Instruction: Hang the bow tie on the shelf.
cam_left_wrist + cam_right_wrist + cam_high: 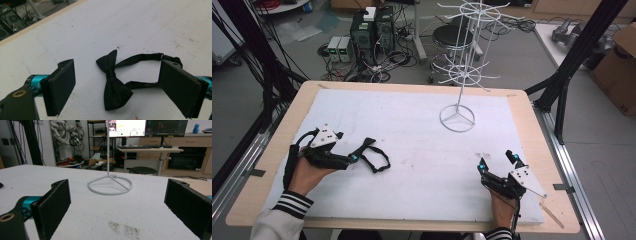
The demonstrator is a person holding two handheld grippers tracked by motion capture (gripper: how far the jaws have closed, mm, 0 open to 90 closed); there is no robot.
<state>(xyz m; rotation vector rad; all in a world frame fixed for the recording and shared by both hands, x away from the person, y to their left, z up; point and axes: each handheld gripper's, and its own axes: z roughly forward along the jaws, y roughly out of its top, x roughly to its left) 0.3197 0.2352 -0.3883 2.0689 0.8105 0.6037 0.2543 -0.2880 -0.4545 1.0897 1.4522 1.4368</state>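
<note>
Left gripper (117, 85) agape, satin bow tie (113, 82) between

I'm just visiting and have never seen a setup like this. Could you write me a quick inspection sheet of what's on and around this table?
Surface: white mat on a wooden table, with some small dark specks.
Job's things: black bow tie with its strap lying flat; white wire rack standing at the far side.
Clutter: nothing seen on the mat.
Grippers: left gripper open, jaws either side of the bow tie; right gripper open and holding nothing.
Cables: tangle on the floor beyond the table.
Surroundings: computer towers, a stool, cardboard box, monitors.
</note>
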